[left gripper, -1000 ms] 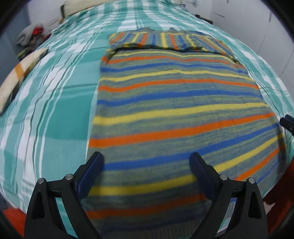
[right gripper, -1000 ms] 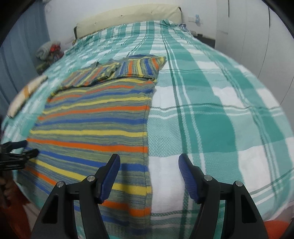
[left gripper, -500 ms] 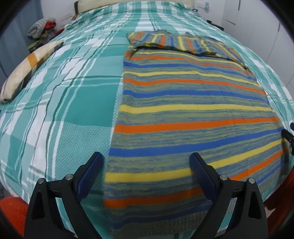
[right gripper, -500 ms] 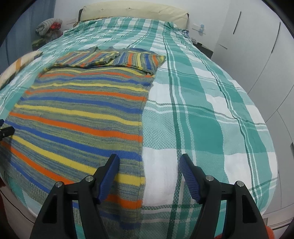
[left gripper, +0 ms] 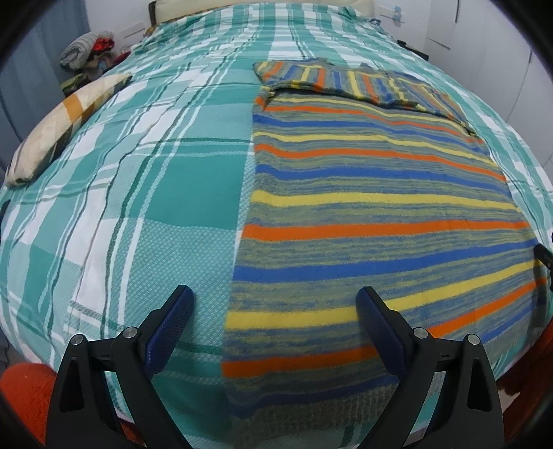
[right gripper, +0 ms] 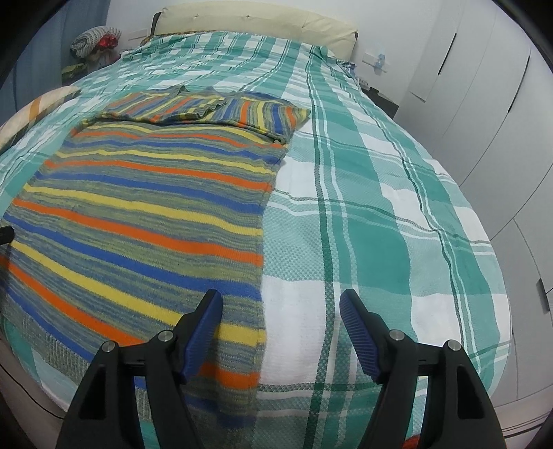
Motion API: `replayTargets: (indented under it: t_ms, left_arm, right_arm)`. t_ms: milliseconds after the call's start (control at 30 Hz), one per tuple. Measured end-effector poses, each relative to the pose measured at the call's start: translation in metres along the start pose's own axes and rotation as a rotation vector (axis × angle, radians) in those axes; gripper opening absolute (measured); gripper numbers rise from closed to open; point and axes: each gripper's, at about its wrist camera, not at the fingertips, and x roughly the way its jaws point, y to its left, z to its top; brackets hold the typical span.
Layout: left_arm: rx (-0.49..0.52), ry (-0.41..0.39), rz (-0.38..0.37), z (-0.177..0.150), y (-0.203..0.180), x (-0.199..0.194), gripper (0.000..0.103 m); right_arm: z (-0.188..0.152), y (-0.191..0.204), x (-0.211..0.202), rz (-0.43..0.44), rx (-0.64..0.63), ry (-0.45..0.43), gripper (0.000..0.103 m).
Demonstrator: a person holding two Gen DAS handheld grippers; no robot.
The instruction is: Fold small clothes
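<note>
Both grippers hang spread and empty over the near hem: the left gripper (left gripper: 274,305) straddles one bottom corner of the striped knitted sweater in orange, blue and yellow (left gripper: 373,207), the right gripper (right gripper: 280,309) the other, probably poised to pinch both corners. It lies flat on the teal-and-white plaid bedspread (right gripper: 380,207), sleeves folded across the far end, its long axis running away towards the cream headboard (right gripper: 255,17).

No legible text, labels, brand marks, numbers or signs in either wrist view: none on the striped garment (left gripper: 373,221), plaid bed cover (right gripper: 380,214) or wardrobe doors (right gripper: 484,103).
</note>
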Motion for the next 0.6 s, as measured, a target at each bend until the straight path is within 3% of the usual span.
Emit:
replayTargets:
  t_ms: [600]
  left_arm:
    - [0.021,-0.026,0.101,-0.0052,0.0101,-0.0105,0.096]
  right_arm:
    - [-0.0031,-0.0078,-0.0003,-0.008,0.031,0.002,0.070]
